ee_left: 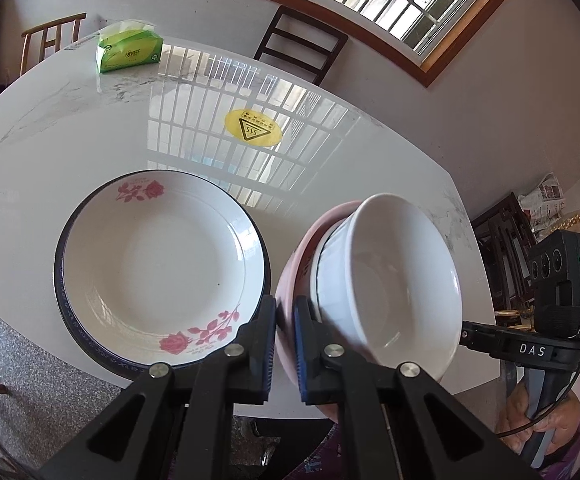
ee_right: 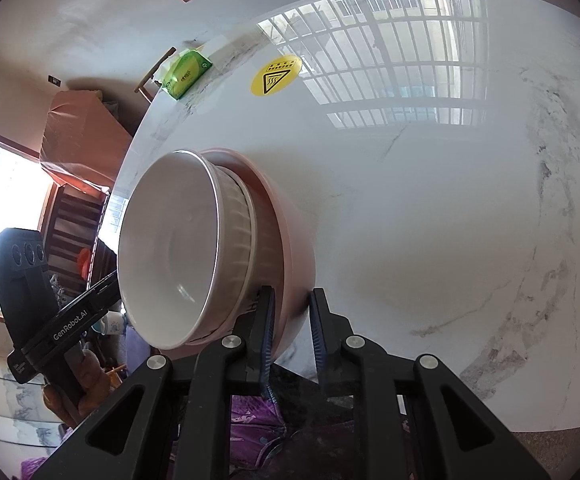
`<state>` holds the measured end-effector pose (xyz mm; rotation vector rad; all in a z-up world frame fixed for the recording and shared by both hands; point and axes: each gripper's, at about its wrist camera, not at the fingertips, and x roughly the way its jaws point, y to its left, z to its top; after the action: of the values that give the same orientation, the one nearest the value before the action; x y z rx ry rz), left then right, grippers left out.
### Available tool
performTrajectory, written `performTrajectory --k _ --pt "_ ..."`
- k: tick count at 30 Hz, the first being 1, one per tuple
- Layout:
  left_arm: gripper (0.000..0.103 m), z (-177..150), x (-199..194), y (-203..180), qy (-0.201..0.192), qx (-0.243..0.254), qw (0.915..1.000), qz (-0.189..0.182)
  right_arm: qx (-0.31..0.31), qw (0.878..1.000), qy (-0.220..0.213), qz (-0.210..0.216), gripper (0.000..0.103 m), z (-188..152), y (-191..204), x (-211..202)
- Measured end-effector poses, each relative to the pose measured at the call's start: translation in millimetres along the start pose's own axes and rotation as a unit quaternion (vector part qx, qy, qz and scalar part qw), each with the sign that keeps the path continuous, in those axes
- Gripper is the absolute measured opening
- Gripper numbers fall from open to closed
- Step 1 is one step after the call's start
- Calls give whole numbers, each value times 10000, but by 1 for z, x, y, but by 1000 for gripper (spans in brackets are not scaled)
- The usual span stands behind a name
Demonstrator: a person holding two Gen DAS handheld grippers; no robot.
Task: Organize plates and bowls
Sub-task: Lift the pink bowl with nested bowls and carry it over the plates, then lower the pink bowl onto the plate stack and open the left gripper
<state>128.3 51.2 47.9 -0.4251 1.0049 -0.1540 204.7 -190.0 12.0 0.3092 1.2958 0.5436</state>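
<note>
A stack of two bowls is held in the air at the near edge of a glossy white marble surface [ee_left: 90, 128], gripped from both sides at once. The outer pink bowl [ee_left: 290, 272] cradles a ribbed white bowl [ee_left: 393, 280], and the pair is tipped so the open mouths face sideways rather than up. The left tool [ee_left: 285, 344] is clenched on the pink bowl's rim, one blue-padded finger on each side of the wall. The right tool [ee_right: 293, 332] likewise straddles the pink rim, though its fingers look a little wider apart and I cannot tell how firmly they bite. To the left of the stack a shallow plate [ee_left: 162, 268] with pink roses and a dark blue border rests flat on the surface. These are glazed ceramics: stiff, fairly heavy, slick against rubber pads, and apt to chip or break if dropped. The white bowl is only nested, not gripped, so at this tilt it could slide out; the rim of the pink bowl is the sensible hold, kept level. The left view alone shows the plate, and it also shows the other tool's handle and the person's hand. The right view shows the ribbing on the white bowl's outside and a wide bare stretch of surface beyond. Both show a yellow hot-warning sticker [ee_left: 253, 128] and a green tissue pack [ee_left: 129, 46] far across the surface.
</note>
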Motion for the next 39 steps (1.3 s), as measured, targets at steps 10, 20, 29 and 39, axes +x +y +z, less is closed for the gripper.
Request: performTrajectory --k 10,20,29,39 --pt "7 20 -26 21 -226 -212 9994 183 -217 9995 98 205 19 20 32 18" --pt "6 33 -46 54 -402 -444 9976 359 -429 9983 216 336 19 33 63 35" --pt "6 40 -54 84 -484 -631 9957 484 -598 9965 410 423 19 42 89 59" --pt "6 41 -52 107 -430 -789 9946 510 -681 9953 543 413 20 43 101 71"
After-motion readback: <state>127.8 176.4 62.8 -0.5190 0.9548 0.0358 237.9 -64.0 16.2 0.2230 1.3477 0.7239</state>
